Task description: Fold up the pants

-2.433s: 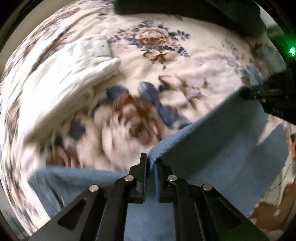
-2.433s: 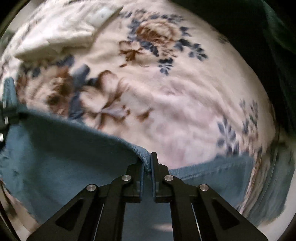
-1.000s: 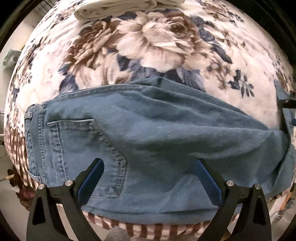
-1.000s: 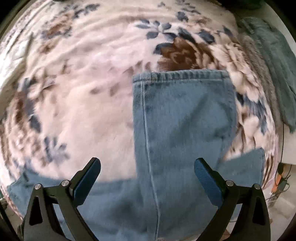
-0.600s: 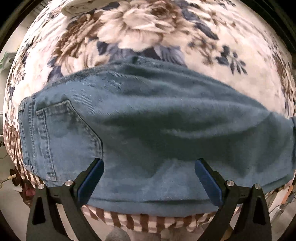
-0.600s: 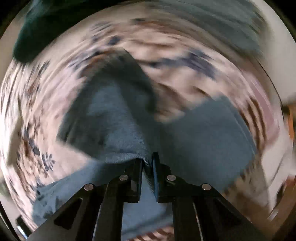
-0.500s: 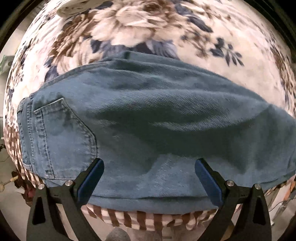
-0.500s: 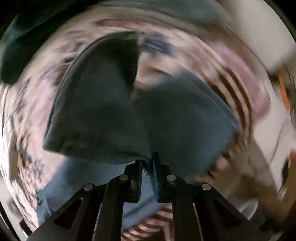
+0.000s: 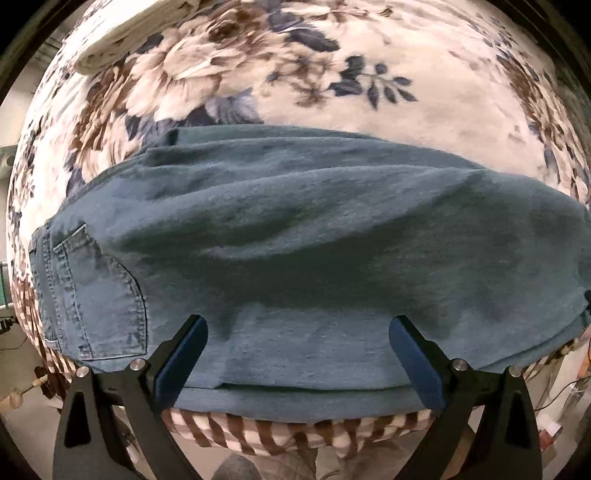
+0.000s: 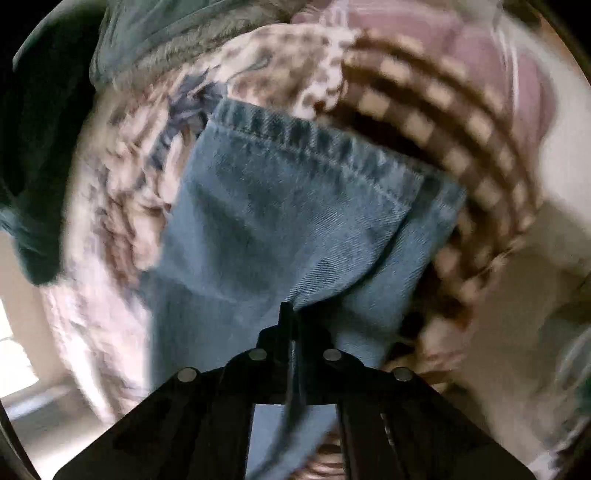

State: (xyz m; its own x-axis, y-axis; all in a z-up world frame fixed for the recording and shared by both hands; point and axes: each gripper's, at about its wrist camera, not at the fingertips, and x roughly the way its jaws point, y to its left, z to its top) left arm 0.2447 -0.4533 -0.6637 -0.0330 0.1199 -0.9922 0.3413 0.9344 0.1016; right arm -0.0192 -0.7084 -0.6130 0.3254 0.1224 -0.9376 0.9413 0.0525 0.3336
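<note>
The blue denim pants (image 9: 295,251) lie across the near edge of a floral blanket (image 9: 332,74), back pocket (image 9: 99,291) at the left. My left gripper (image 9: 295,354) is open and empty, hovering just above the near part of the pants. My right gripper (image 10: 291,314) is shut on a fold of a pant leg (image 10: 295,206). The hemmed cuff (image 10: 314,144) shows beyond it in the right wrist view, which is blurred.
A folded white cloth (image 9: 136,33) lies at the far left of the blanket. A brown checked sheet (image 9: 295,432) hangs below the near edge and shows in the right wrist view (image 10: 424,122). A grey-green fabric pile (image 10: 177,33) lies at the far end.
Both grippers released the pants, then my right gripper shut again on the pant leg and swung it round toward the bed edge. My left gripper stayed open and drifted slightly over the pants.
</note>
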